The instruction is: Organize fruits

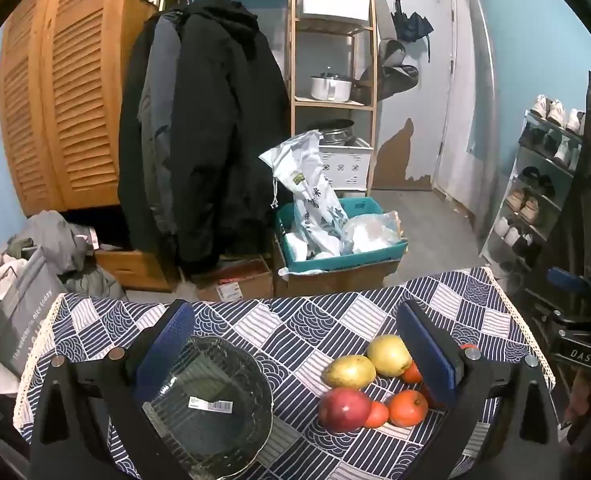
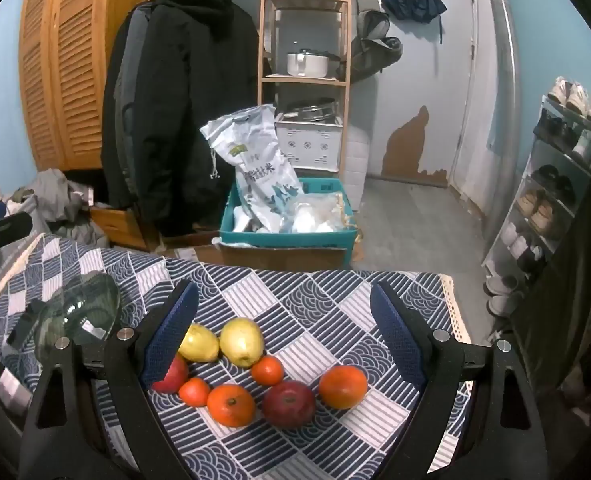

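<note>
Left wrist view: my left gripper (image 1: 295,344) hangs over a table (image 1: 335,312) with a navy-and-white patterned cloth, jaws spread wide and empty. A ribbed glass bowl (image 1: 211,404) sits low between the fingers, nearer the left pad; a label is stuck on it. The fruit sits in a cluster at right: two yellow pears (image 1: 369,362), a red apple (image 1: 344,409), oranges (image 1: 407,407), one partly hidden behind the right finger. Beyond the table: louvred wooden doors (image 1: 59,112), a dark coat (image 1: 211,140), a teal crate (image 1: 339,236) holding a printed sack, a shoe rack (image 1: 539,184). Right wrist view: my right gripper (image 2: 283,324) is also wide apart, holding nothing, fruit spread below it. Here I count four oranges and a second, darker apple (image 2: 289,403), the first apple (image 2: 171,376) touching the left pad, I think, though the pad covers the contact. The bowl (image 2: 79,312) lies off left, well apart from the fruit.
</note>
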`<state>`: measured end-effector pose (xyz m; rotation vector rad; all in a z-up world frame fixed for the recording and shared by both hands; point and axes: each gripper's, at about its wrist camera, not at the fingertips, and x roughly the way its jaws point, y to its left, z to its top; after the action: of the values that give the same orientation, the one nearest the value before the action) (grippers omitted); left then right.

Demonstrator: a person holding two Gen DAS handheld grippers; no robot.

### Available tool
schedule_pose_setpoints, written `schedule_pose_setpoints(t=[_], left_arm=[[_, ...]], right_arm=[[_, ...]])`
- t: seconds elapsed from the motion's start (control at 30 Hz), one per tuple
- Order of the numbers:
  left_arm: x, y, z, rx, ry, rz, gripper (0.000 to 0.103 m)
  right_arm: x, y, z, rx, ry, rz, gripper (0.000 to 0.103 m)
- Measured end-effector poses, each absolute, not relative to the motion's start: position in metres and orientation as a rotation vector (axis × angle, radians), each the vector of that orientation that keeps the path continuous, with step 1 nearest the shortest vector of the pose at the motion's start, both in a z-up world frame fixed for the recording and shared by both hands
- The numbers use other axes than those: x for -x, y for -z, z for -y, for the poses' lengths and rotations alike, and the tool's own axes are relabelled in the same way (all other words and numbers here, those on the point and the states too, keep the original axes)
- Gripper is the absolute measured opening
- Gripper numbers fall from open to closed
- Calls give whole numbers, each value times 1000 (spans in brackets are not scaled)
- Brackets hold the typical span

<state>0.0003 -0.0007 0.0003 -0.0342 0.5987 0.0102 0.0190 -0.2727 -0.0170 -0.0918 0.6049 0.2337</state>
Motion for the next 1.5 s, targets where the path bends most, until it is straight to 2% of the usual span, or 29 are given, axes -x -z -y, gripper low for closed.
schedule_pose_setpoints(t=[1.03,1.1,1.5], left_arm=[[1,0,1,33,-13,-592,102],[2,12,9,34,-15,-590,102],[2,-1,4,13,-24,-553,102]], right_arm=[[-19,17,273,95,-235,-607,87],[-19,18,273,95,-234,-607,87],[-19,19,275,95,-234,-607,87]])
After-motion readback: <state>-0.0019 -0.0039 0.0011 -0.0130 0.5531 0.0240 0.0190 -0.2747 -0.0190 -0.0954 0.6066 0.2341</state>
